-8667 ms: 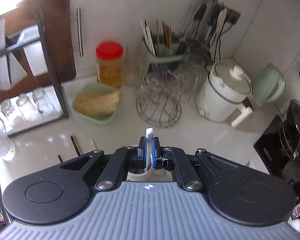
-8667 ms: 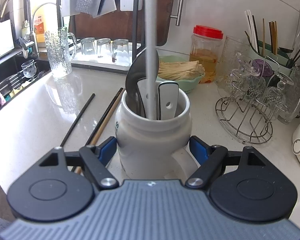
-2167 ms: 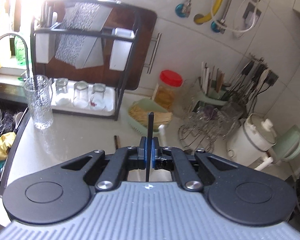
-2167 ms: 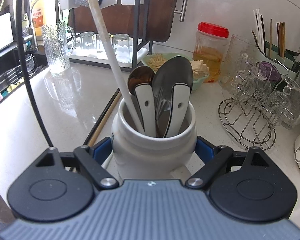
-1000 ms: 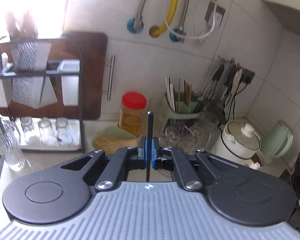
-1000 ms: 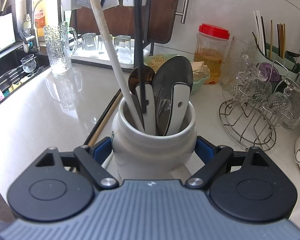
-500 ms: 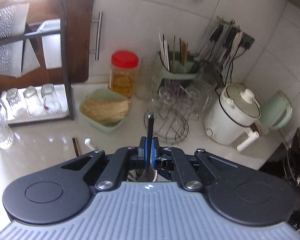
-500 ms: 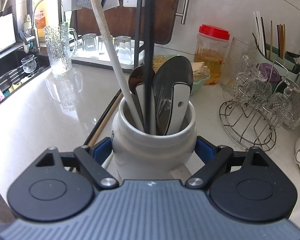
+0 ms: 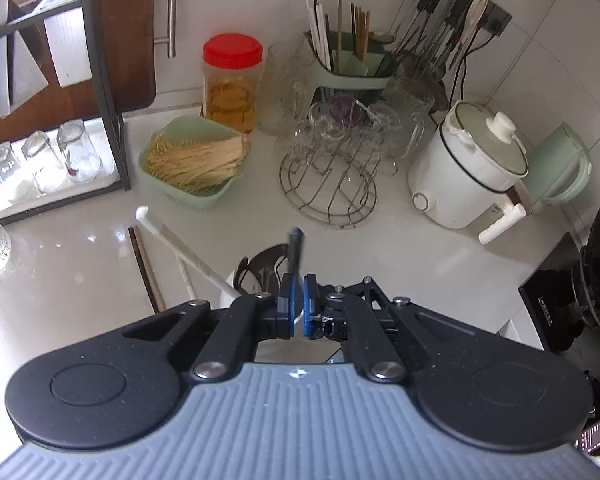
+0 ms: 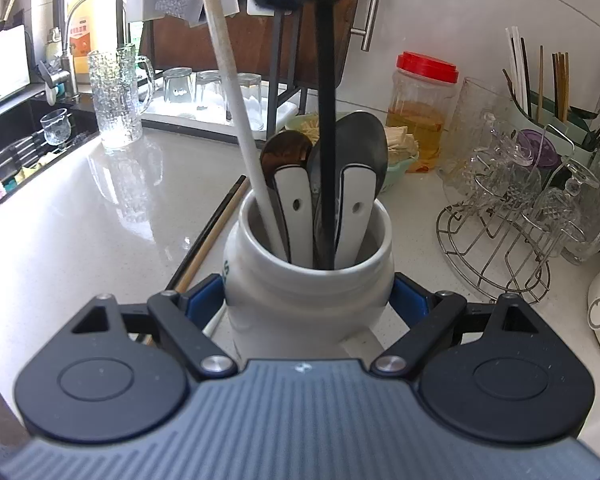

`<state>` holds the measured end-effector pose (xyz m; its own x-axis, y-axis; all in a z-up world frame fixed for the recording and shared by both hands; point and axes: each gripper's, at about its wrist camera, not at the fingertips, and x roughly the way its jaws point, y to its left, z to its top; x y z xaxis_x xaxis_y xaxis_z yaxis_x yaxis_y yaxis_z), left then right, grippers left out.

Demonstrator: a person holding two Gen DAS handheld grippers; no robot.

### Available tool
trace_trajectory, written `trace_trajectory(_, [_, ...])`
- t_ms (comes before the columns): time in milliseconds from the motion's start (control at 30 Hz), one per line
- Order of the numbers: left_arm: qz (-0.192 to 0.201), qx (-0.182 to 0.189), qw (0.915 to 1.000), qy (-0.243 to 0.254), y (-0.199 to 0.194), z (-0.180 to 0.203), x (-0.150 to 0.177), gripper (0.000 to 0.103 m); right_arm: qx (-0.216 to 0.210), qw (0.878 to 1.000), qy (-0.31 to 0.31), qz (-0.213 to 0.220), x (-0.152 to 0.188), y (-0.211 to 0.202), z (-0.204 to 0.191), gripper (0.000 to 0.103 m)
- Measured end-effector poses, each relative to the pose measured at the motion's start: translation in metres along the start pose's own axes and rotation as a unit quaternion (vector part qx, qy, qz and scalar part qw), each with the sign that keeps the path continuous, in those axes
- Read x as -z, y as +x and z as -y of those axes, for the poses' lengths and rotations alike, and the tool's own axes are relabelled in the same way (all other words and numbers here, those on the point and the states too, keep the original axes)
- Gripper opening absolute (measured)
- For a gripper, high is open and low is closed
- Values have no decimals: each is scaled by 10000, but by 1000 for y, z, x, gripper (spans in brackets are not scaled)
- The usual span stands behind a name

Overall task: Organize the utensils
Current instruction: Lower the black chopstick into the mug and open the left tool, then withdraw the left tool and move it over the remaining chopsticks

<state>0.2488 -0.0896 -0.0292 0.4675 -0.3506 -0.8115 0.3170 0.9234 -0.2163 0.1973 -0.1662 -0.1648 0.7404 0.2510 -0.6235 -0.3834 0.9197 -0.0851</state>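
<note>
Right gripper (image 10: 308, 300) clamped the white ceramic jar (image 10: 308, 280) from both sides, blue pads pressed to its wall, jar upright on the pale countertop (image 10: 100, 220). Inside the jar: two spoons with white handles (image 10: 298, 204), bowls up, and a white chopstick (image 10: 236, 92) leaning out toward the upper left. Left gripper (image 9: 296, 306) hung above the jar mouth, pointing steeply down, jaws pinched nearly together on a black chopstick (image 10: 326, 140). From the right wrist view the chopstick's lower end sat inside the jar between the spoon handles, with its upper end in the left gripper's pads at the frame top. Two more chopsticks (image 10: 212, 232), one dark and one wooden, lay flat on the counter just left of the jar. Behind stood a green basket of dry noodles (image 9: 192, 160), a red-lidded jar (image 9: 230, 80), a wire glass rack (image 9: 328, 184) and a white cooker (image 9: 464, 172).
</note>
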Motion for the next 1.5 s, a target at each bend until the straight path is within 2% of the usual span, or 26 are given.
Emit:
trace_trajectory(600, [-166, -5, 9997, -177, -10, -5, 3, 6, 18, 10000, 30, 8, 0, 0, 0, 91])
trace_trajectory(667, [-193, -45, 9995, -241, -10, -7, 5, 11, 19, 10000, 33, 8, 0, 0, 0, 91])
trace_trajectory(700, [-208, -57, 9994, -279, -10, -7, 6, 19, 17, 10000, 28, 9, 0, 0, 0, 91])
trace_trajectory(733, [-224, -77, 9992, -324, -11, -8, 7, 35, 17, 10000, 30, 13, 0, 0, 0, 91])
trace_trajectory(800, [-159, -125, 9992, -342, -14, -8, 9, 50, 19, 10000, 27, 27, 1, 0, 0, 91])
trace_trajectory(933, [-34, -214, 9991, -373, -23, -11, 15, 69, 25, 10000, 35, 52, 2, -1, 0, 91])
trace_trajectory(1133, [146, -349, 9984, -417, -39, -18, 30, 80, 66, 9999, 63, 69, 2, -1, 0, 91])
trace_trajectory(1267, [205, -401, 9979, -455, -47, -25, 41, 81, 131, 9999, 96, -12, 0, 0, -2, 91])
trace_trajectory(1500, [564, -685, 9942, -606, -65, -40, 64, 84, 145, 9998, 113, -97, -2, 1, -1, 91])
